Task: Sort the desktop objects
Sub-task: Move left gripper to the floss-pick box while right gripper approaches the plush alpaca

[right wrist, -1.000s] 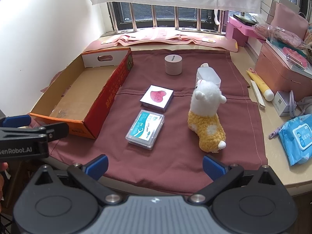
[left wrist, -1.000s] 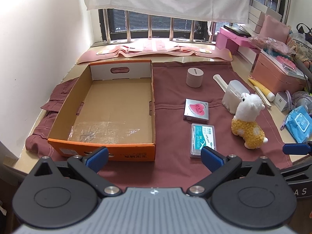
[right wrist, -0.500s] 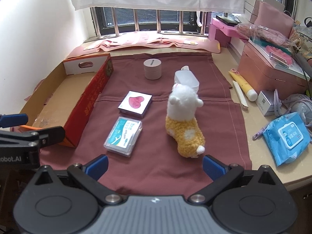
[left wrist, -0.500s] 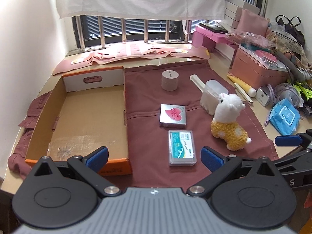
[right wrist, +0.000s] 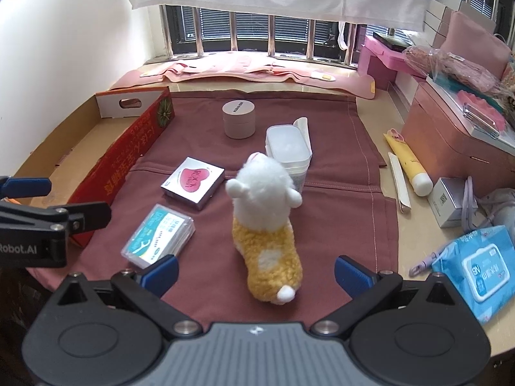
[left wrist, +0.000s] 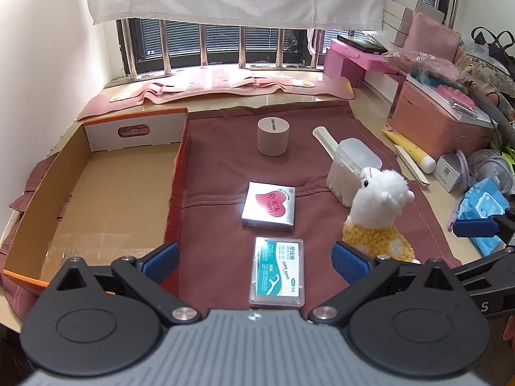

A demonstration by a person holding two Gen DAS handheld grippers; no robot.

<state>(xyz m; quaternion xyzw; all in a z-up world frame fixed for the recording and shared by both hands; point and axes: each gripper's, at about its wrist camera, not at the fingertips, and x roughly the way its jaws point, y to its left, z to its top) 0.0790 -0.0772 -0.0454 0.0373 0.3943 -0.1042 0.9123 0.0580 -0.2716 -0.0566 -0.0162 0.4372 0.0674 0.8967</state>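
Note:
On a maroon cloth lie a floss-pick box, a silver box with a red heart, a round beige jar, a clear plastic container and a white-and-yellow plush alpaca. An empty orange cardboard box stands at the left. My left gripper is open above the floss-pick box. My right gripper is open over the alpaca's rear end. Neither holds anything.
Along the right edge are a yellow tube, a small white carton, a blue wet-wipe pack and pink storage boxes. A pink cloth lies on the sill under the barred window. A white wall bounds the left.
Both grippers have moved forward and to the right over the cloth; the floss-pick box now sits between the left fingers' line and the alpaca between the right ones. Both stayed open.

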